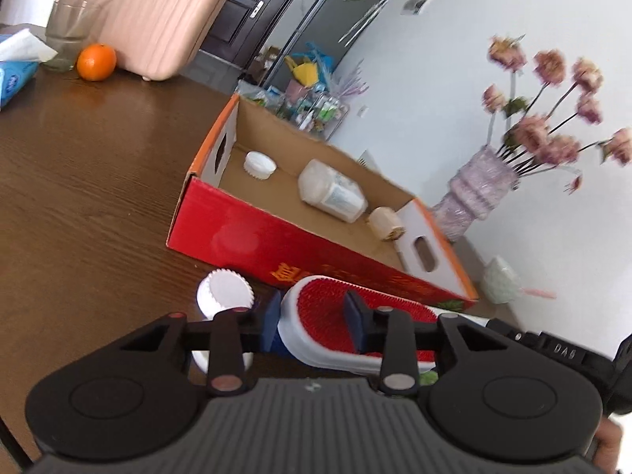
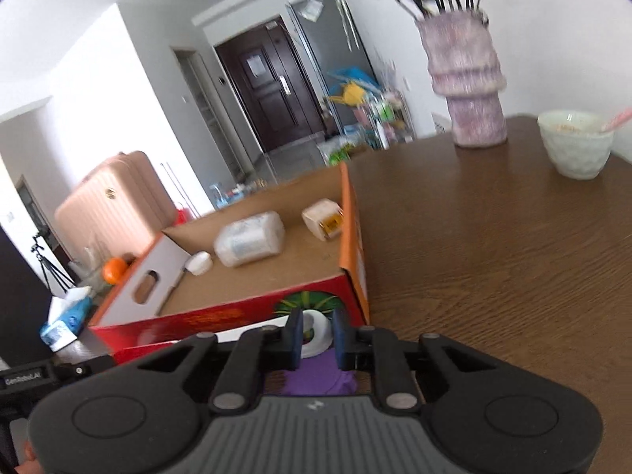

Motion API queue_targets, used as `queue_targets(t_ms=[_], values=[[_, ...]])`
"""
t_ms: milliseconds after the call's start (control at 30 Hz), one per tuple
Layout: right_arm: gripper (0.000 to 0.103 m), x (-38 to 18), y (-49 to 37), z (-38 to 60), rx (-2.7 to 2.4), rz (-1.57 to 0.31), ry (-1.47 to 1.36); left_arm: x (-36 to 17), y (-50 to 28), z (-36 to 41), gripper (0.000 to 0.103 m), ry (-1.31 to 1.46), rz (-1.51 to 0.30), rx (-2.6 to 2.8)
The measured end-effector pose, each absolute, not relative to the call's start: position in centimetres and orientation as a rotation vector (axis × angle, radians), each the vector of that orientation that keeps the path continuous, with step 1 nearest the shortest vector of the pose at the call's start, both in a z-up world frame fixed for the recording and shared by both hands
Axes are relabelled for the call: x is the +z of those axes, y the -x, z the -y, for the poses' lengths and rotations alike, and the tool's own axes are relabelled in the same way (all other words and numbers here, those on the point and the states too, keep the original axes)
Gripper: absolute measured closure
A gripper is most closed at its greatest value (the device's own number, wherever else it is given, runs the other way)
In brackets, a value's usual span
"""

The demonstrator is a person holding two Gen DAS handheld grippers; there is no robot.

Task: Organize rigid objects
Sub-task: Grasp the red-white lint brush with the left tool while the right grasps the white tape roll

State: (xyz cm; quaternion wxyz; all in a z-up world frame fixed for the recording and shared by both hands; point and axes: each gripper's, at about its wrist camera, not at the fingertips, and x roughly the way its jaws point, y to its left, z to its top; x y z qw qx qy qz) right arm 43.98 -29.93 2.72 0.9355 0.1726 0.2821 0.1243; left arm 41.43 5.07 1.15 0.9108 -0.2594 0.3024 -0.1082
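Nearest the left wrist camera, the left claw (image 1: 314, 326) is closed narrow on a brush (image 1: 335, 316), its blue pads pressing either side of the head. The brush has a smooth white plastic rim around a bed of short red bristles. It looks light and stiff, so the hard rim is the place to grip, since the bristles would give.

At about 10 o'clock from that claw, a white ribbed lid (image 1: 226, 290) lies on the dark wood-grain tabletop (image 1: 79, 181).

In the right wrist view, the right claw (image 2: 318, 339) is pinched shut on the brush's white handle end (image 2: 316, 333), with something purple just beneath it that I cannot identify. That smooth plastic could slip if held loosely.

Beyond both claws, at 12 o'clock, sits an open cardboard box (image 1: 276, 249), red outside, plain brown inside, with oval hand slots. It holds a white cap (image 1: 259, 164), a frosted plastic jar (image 1: 331, 190) lying on its side, and a small cream cylinder (image 1: 385, 223). All look rigid and light.

Further off, at 10 o'clock, are an orange (image 1: 96, 62), a drinking glass (image 1: 69, 33) and a tissue pack (image 1: 15, 71). At 2 o'clock stand a fragile-looking lilac vase (image 2: 466, 83) and a pale bowl (image 2: 574, 146).
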Motion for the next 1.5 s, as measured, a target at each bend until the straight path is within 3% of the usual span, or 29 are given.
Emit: queue_targets(t_ms=[367, 767, 1033, 1233, 1500], values=[[0.087, 2.0, -30.6, 30.6, 0.29, -0.591, -0.411, 1.7, -29.4, -5.8, 0.07, 0.55, -0.62, -0.227], [0.087, 2.1, -28.5, 30.6, 0.285, -0.58, -0.409, 2.1, -27.2, -5.3, 0.07, 0.538, -0.618, -0.208], [0.087, 4.3, -32.8, 29.7, 0.297, -0.515, -0.387, 6.3, -32.3, -5.3, 0.07, 0.47, -0.489, -0.202], [0.087, 7.8, -41.0, 29.0, 0.312, -0.429, -0.405, 10.1, -39.8, -5.3, 0.07, 0.411, -0.396, -0.195], [0.087, 8.4, -54.1, 26.8, 0.275, -0.454, -0.337, 9.0, -52.6, -6.4, 0.07, 0.421, -0.46, -0.179]])
